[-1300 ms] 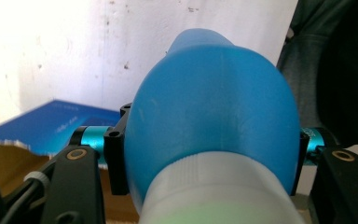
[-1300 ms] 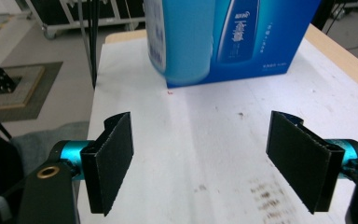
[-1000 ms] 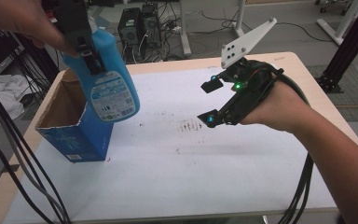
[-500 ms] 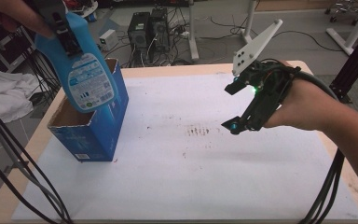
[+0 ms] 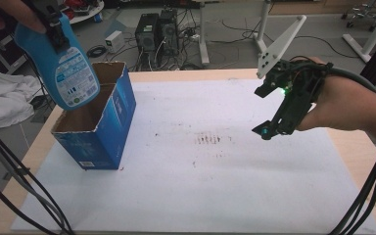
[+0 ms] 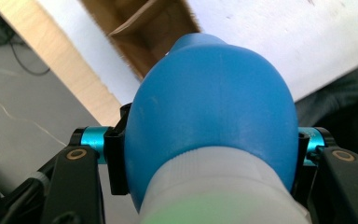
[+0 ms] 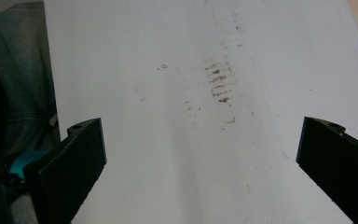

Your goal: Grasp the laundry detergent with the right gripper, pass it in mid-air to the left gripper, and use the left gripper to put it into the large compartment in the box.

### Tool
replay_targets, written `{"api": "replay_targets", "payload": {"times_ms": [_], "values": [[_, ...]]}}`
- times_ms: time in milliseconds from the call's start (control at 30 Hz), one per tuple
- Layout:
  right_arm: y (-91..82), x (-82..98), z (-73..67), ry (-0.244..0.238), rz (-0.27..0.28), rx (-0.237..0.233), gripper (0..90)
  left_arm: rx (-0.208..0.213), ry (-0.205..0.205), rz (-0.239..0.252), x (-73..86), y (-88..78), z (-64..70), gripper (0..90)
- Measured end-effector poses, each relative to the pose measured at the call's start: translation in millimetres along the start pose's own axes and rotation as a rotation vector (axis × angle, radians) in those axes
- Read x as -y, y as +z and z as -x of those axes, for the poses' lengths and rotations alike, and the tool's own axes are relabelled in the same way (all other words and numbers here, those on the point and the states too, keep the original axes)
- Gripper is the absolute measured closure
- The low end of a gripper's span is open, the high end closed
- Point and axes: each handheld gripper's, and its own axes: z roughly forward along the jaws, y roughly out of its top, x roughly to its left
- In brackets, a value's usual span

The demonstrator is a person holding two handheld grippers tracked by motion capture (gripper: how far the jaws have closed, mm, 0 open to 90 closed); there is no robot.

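Blue bottle (image 5: 58, 63) hangs tilted at ten o'clock in the high view, above the open blue cardboard box (image 5: 100, 129), clamped near its neck by the fingers of the left gripper (image 5: 54, 27). White surface (image 5: 186, 196) bears dark smudges (image 5: 213, 139) at centre. At three o'clock the right gripper (image 5: 269, 110) hovers, its fingers wide apart after just opening, nothing between them.

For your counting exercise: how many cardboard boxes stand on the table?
1. The box stands open-topped at the table's left edge, under the bottle held in the left gripper.
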Motion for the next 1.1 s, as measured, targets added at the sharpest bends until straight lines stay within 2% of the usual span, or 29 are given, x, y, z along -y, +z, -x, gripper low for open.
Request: {"api": "replay_targets", "payload": {"times_ms": [233, 433, 533, 667, 800, 967, 1100], "values": [[-2.3, 1.6, 1.7, 0.008, 0.015, 0.019, 0.5, 0.005, -0.14, -0.004, 2.2, 3.9, -10.7, 38.3], [-4.1, 2.6, 2.2, 0.009, 0.026, 0.032, 0.6, 0.027, -0.21, -0.022, 1.4, 12.4, -13.4, 38.3], [-5.5, 3.6, 1.7, 0.01, 0.028, 0.035, 0.6, 0.04, -0.227, -0.021, 0.8, 18.4, -14.1, 38.3], [-6.9, 6.2, 2.0, 0.017, 0.028, 0.042, 0.6, 0.034, -0.235, -0.026, -0.3, 24.2, -13.7, 38.3], [-6.9, 9.1, 2.2, 0.027, 0.029, 0.044, 0.6, 0.026, -0.229, -0.033, -2.2, 31.4, -12.5, 38.3], [-4.8, 12.9, 2.6, 0.03, 0.026, 0.044, 0.6, 0.043, -0.234, -0.034, -4.0, 42.7, -12.5, 38.3], [-4.8, 15.0, 3.1, 0.037, 0.032, 0.045, 0.6, 0.04, -0.231, -0.049, -5.2, 52.8, -11.9, 38.4]]}}
